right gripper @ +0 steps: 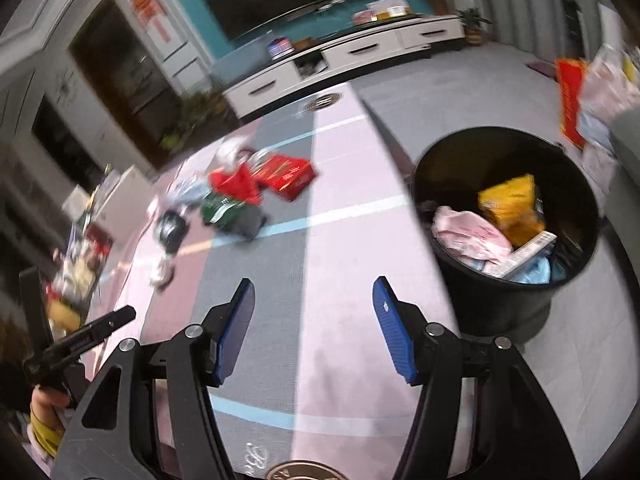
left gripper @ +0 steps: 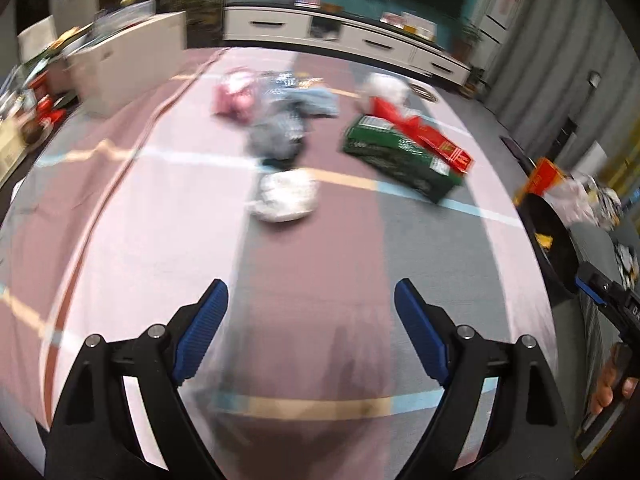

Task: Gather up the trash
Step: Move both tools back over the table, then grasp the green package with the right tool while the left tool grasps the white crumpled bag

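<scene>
Trash lies on a pink and grey mat (left gripper: pixel 160 208). In the left wrist view I see a white crumpled bag (left gripper: pixel 284 196), a grey bag (left gripper: pixel 276 136), a pink bag (left gripper: pixel 236 96), a green box (left gripper: pixel 400 156) and a red box (left gripper: pixel 428 136). My left gripper (left gripper: pixel 310 332) is open and empty, well short of the white bag. My right gripper (right gripper: pixel 312 328) is open and empty over the mat, left of the black bin (right gripper: pixel 508 312). The bin holds a yellow packet (right gripper: pixel 512 204) and a pink bag (right gripper: pixel 472 236). The red box (right gripper: pixel 288 176) and the green box (right gripper: pixel 224 208) also show far ahead to the left in the right wrist view.
A white TV cabinet (left gripper: pixel 360 40) runs along the far wall. A white box (left gripper: pixel 128 68) stands at the mat's left edge with clutter beside it. The bin's rim (left gripper: pixel 548 236) shows at the right. More bags (right gripper: pixel 600 92) are piled beyond the bin.
</scene>
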`<state>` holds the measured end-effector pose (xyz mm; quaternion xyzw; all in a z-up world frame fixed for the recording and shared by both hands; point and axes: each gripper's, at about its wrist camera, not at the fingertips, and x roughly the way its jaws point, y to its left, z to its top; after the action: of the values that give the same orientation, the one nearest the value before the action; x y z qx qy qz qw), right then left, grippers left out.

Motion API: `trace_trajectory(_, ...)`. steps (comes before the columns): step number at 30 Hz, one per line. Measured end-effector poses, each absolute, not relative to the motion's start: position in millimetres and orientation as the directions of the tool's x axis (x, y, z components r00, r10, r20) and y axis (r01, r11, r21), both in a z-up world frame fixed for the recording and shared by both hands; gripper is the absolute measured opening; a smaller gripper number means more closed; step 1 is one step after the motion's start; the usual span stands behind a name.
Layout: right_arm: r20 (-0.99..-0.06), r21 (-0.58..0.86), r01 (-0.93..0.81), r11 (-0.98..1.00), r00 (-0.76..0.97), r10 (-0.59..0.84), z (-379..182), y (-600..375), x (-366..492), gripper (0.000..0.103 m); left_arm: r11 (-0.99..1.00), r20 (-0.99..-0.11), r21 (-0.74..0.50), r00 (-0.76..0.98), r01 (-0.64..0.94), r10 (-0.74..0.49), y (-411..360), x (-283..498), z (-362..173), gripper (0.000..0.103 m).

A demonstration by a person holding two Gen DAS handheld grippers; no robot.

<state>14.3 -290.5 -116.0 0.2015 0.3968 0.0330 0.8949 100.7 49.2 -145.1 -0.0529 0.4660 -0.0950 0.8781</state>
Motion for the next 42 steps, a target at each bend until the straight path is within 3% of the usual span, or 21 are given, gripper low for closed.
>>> trace_trajectory(10,-0.735,0.298,0.009,0.955,0.641,0.223,-121.0,-235.2,48.9,0.061,0.973,-0.798,-0.223,0.564,0.054,-0.214,88.9,105.3,-155.4,0.085)
trace_trajectory(31,-0.751,0.065,-0.191,0.979,0.637,0.175,-140.2,-168.4,166.7,0.061,0.971,-0.794,-0.207,0.560,0.117,-0.237,47.3,180.1,-173.5,0.085)
trace_trajectory(38,-0.780,0.008,-0.265,0.964,0.601,0.171,-156.7,-151.5,197.1,0.060,0.976,-0.801,-0.181,0.558,0.123,-0.219,41.3,189.1,-180.1,0.069)
trace_trajectory(40,-0.784,-0.015,-0.281,0.960,0.599,0.163,-160.3,-147.4,198.1,0.054,0.976,-0.800,-0.178,0.558,0.126,-0.218,41.2,189.1,-181.6,0.064)
trace_trajectory(42,-0.792,-0.023,-0.300,0.954,0.588,0.165,-163.7,-145.4,198.1,0.035,0.976,-0.802,-0.174,0.556,0.130,-0.217,40.7,189.2,-182.5,0.056)
